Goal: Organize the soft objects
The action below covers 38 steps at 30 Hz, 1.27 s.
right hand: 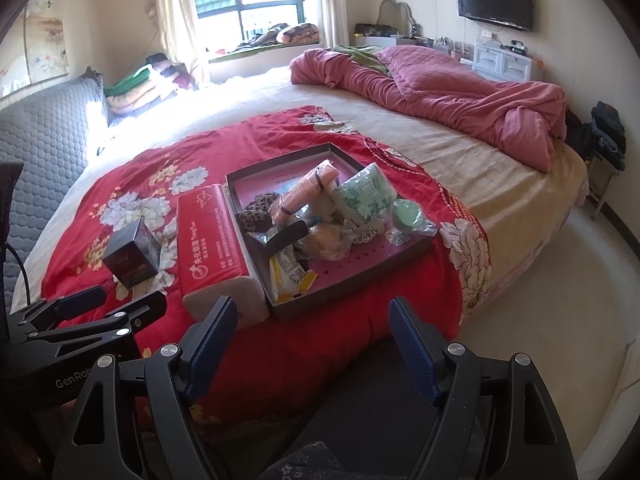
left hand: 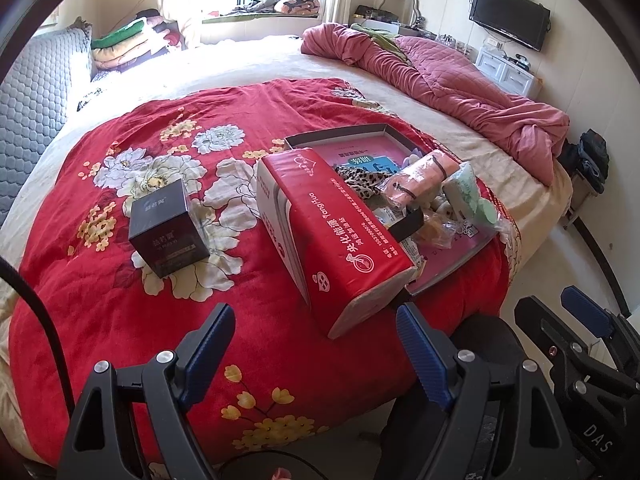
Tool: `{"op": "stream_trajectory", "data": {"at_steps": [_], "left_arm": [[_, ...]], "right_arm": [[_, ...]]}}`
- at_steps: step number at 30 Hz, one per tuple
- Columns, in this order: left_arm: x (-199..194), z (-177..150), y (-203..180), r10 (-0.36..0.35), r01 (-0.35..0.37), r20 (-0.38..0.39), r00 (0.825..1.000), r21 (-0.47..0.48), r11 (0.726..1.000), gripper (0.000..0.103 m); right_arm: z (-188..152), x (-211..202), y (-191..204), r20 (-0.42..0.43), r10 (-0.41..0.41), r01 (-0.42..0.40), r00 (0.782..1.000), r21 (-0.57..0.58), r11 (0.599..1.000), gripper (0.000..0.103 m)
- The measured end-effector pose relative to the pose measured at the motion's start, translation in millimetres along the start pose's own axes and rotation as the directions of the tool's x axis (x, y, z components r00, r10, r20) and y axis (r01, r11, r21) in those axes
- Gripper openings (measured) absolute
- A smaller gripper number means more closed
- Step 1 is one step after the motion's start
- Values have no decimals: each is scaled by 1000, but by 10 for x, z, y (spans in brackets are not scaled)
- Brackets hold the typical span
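A shallow dark box with a pink floor (right hand: 362,266) sits on the red floral blanket (right hand: 120,216). Inside lie a rolled pink cloth (right hand: 308,190), a leopard-print piece (right hand: 256,210), a green-and-white packet (right hand: 364,196), a green round thing (right hand: 408,212) and a yellow packet (right hand: 290,276). A red tissue pack (left hand: 336,224) lies against the box's left side. A black cube box (left hand: 168,228) stands further left. My left gripper (left hand: 316,328) is open just short of the tissue pack. My right gripper (right hand: 314,320) is open in front of the box's near edge. Neither holds anything.
A crumpled pink quilt (right hand: 452,88) lies across the bed's far right. Folded bedding (right hand: 140,88) is stacked at the far left by the window. A grey padded headboard (left hand: 36,104) runs along the left. Floor (right hand: 560,280) lies to the right of the bed.
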<state>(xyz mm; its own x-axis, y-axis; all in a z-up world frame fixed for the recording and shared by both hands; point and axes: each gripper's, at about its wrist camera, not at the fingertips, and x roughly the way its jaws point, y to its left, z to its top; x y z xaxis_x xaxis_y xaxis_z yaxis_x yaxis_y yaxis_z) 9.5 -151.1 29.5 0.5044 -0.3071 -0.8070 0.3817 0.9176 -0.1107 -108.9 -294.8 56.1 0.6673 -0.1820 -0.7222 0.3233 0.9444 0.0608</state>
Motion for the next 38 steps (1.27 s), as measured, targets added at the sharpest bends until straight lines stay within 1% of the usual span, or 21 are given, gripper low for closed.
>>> {"op": "stream_trajectory", "data": {"at_steps": [17, 34, 36, 38], "left_arm": [[23, 1, -15, 8, -8, -9, 1000, 3, 1000, 82], [116, -33, 9, 31, -30, -24, 999, 5, 1000, 82], [132, -47, 24, 44, -44, -18, 999, 7, 999, 82], [132, -67, 87, 76, -76, -2, 997, 7, 997, 82]], "right_arm": [[1, 15, -8, -5, -3, 3, 1000, 11, 1000, 79], [-7, 116, -103, -26, 0, 1, 1000, 62, 998, 79], [4, 140, -111, -20, -3, 4, 1000, 69, 998, 79], [56, 176, -71, -8, -4, 4, 1000, 62, 998, 79]]}}
